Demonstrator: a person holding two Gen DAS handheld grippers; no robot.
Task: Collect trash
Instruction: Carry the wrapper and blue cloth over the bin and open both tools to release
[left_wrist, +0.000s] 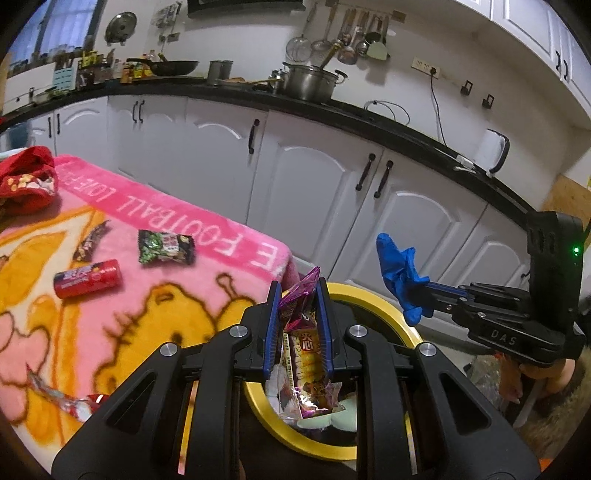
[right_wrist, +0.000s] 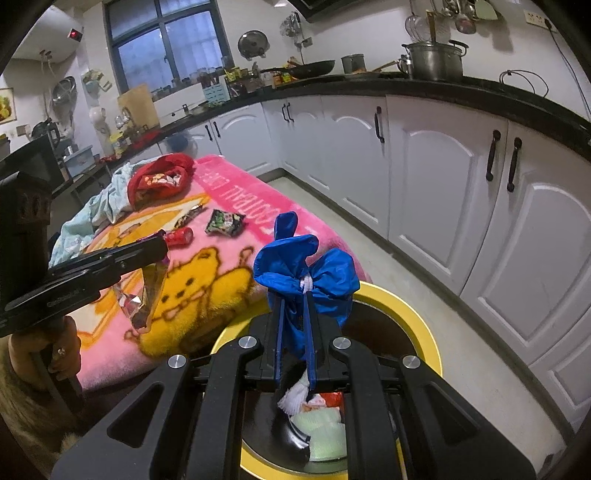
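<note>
Risk of spillage: left gripper (left_wrist: 298, 328) jaws clamped on crinkly purple-gold snack wrapper (left_wrist: 308, 354), right gripper (right_wrist: 295, 332) jaws pinching crumpled blue plastic cover (right_wrist: 306, 269), both above yellow-rimmed black bin (right_wrist: 413, 314); released off-centre toward nine o'clock, could have landed on pink blanket (right_wrist: 229, 273).

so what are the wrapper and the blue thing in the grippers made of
Wrapper: looks like thin metallised plastic film, glossy, creased, with bright glints. Blue thing: probably thin matte plastic or non-woven fabric, puffed and gathered on a white elastic band; possibly a shoe cover.
</note>
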